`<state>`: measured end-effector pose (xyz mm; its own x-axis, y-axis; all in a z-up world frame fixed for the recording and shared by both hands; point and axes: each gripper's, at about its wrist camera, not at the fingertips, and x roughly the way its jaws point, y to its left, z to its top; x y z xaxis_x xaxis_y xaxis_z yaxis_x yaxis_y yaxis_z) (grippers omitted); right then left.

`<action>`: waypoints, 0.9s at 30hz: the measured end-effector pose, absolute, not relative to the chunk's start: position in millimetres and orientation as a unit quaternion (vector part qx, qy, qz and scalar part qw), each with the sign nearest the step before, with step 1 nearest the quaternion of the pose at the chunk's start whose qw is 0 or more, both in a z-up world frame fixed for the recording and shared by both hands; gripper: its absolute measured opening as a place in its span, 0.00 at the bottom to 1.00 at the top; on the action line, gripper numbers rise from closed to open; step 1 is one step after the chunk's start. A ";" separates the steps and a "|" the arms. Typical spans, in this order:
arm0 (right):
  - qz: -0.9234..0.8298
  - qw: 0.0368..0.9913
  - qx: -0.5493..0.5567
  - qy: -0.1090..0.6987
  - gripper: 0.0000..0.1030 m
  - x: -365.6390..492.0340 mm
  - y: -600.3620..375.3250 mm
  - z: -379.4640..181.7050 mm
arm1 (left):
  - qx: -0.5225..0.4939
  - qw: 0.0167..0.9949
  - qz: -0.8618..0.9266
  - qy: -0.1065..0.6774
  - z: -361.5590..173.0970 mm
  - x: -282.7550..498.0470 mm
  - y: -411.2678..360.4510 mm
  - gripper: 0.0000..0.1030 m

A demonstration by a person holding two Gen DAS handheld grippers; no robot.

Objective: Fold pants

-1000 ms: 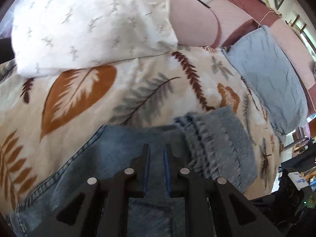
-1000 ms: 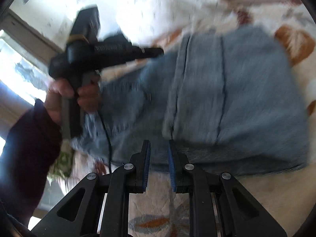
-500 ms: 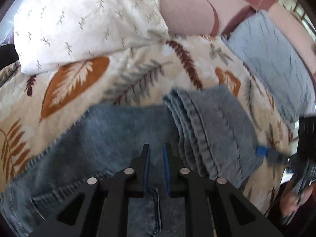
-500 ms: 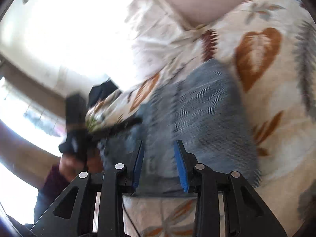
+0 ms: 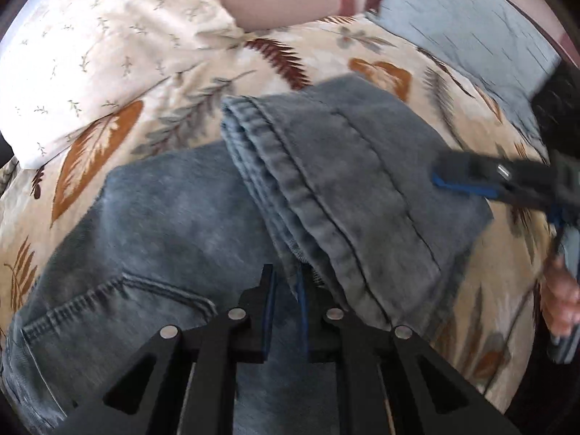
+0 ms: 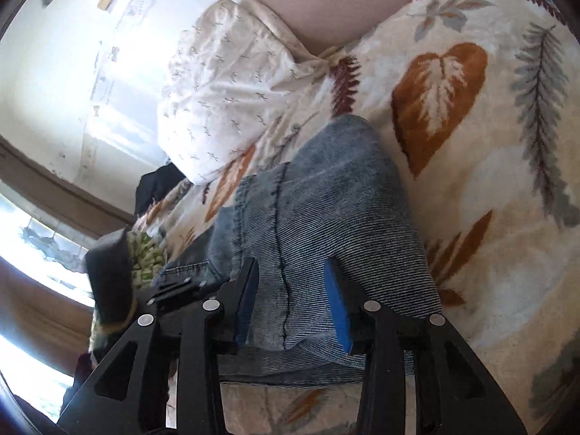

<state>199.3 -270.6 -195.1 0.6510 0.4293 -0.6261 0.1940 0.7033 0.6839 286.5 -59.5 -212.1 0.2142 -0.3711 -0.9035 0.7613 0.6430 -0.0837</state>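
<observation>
Left wrist view puts us low over the pants (image 5: 188, 239), denim spread on a leaf-print blanket (image 5: 108, 152) with a back pocket showing near left and the leg bundle doubled over so its stacked hems run from the middle toward the near right. Our left gripper (image 5: 286, 290) has its jaws drawn close with a fold of denim caught between them — pinching the pants where the doubled legs meet the seat. Our right gripper (image 5: 460, 181) reaches in from the right edge onto the far side of that leg bundle. In the right wrist view the right gripper (image 6: 290, 297) has its jaws spread, cloth lying between the pads without being squeezed.

We judge the step in hand to be the end of a fold: legs laid over the seat, right side letting go or resetting. Next we would want the right jaws to take a fresh hold on the folded edge and, with the left pinch as partner, carry the stack over once more — keeping the hems aligned. A white pillow (image 6: 224, 108) lies at the far side, well apart from the denim.
</observation>
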 end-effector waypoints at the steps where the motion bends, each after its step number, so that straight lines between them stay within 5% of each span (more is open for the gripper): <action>1: 0.068 0.825 0.381 0.413 0.35 199.9 -271.9 -196.8 | 0.185 0.753 -0.379 0.506 -211.2 284.4 -57.6 0.11; 5: 0.061 0.832 0.351 0.425 0.36 204.7 -266.6 -197.7 | 0.162 0.751 -0.387 0.510 -208.9 278.0 -50.8 0.11; 8: 0.062 0.809 0.293 0.505 0.35 217.0 -247.8 -227.4 | 0.148 0.748 -0.383 0.522 -215.3 275.3 -47.2 0.12; 27: 0.066 0.871 0.177 0.454 0.42 247.3 -195.4 -174.6 | 0.035 0.887 -0.131 0.441 -161.1 219.3 122.9 0.26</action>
<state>247.3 -195.4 -174.6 0.5787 0.2755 -0.7676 0.0465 0.9285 0.3683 219.3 122.9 -161.1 0.5768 -0.2024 -0.7914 0.2635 0.9631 -0.0543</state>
